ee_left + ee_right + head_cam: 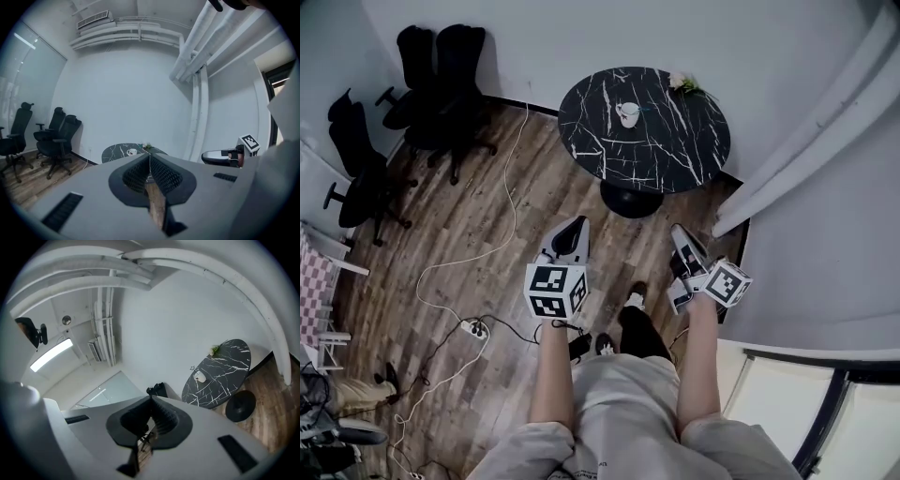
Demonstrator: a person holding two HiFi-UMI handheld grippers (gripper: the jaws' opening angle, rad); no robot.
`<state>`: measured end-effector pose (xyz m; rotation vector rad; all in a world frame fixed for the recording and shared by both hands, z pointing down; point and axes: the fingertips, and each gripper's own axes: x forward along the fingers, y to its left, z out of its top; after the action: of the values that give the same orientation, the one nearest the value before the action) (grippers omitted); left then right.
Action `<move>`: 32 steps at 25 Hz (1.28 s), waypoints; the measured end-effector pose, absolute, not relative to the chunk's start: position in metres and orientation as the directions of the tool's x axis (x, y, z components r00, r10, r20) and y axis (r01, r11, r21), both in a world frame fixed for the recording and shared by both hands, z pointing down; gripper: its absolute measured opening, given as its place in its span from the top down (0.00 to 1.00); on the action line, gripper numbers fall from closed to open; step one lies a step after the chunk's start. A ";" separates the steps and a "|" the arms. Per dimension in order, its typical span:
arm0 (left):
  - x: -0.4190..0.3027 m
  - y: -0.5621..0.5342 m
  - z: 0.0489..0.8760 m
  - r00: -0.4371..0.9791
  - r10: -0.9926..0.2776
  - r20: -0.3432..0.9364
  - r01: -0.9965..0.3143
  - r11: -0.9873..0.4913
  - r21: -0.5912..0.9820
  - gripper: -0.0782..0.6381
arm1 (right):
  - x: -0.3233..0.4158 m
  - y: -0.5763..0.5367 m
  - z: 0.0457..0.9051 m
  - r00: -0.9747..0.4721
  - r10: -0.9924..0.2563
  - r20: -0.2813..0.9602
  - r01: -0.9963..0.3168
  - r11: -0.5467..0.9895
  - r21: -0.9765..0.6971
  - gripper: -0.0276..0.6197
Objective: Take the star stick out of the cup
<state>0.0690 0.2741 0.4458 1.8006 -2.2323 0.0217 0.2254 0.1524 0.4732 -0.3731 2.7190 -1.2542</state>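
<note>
Close under the camera, the 2 grippers, left (577, 225) and right (680, 232), sit closed and empty at mid-frame, about equally short of the upper-centre table (675, 155), where the star stick (192, 368) stands in the cup (627, 113).

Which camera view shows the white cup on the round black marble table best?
The head view: the white cup appears from above, unobstructed, on the round black marble table. The left gripper view shows it tiny and distant; the right gripper view, small and tilted.

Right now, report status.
Left gripper shut, empty. Right gripper shut, empty. Star stick in white cup on round black marble table, untouched. No obstruction.
</note>
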 end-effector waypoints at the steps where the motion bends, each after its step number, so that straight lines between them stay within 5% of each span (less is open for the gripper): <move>1: 0.065 0.270 0.449 -0.188 -0.957 0.223 -0.961 0.226 0.160 0.86 | 0.222 0.147 0.474 -0.959 -0.283 -0.011 -0.172 0.614 -0.771 0.91; 4: 0.050 0.259 0.455 -0.190 -0.953 0.234 -0.960 0.231 0.161 0.86 | 0.208 0.128 0.476 -0.950 -0.312 -0.014 -0.171 0.556 -0.813 0.91; 24: -0.112 0.120 0.435 -0.256 -0.944 0.209 -0.932 0.298 0.204 0.86 | 0.016 -0.016 0.465 -0.970 -0.206 0.130 -0.243 0.775 -0.583 0.90; 32: -0.167 0.042 0.411 -0.332 -0.922 0.200 -0.940 0.341 0.013 0.86 | -0.051 -0.100 0.444 -0.979 -0.170 0.113 -0.203 0.858 -0.472 0.90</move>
<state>-0.1669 0.0420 0.4106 1.7028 -2.4270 0.1560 -0.0509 -0.0999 0.4437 -0.3110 3.0929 -0.7982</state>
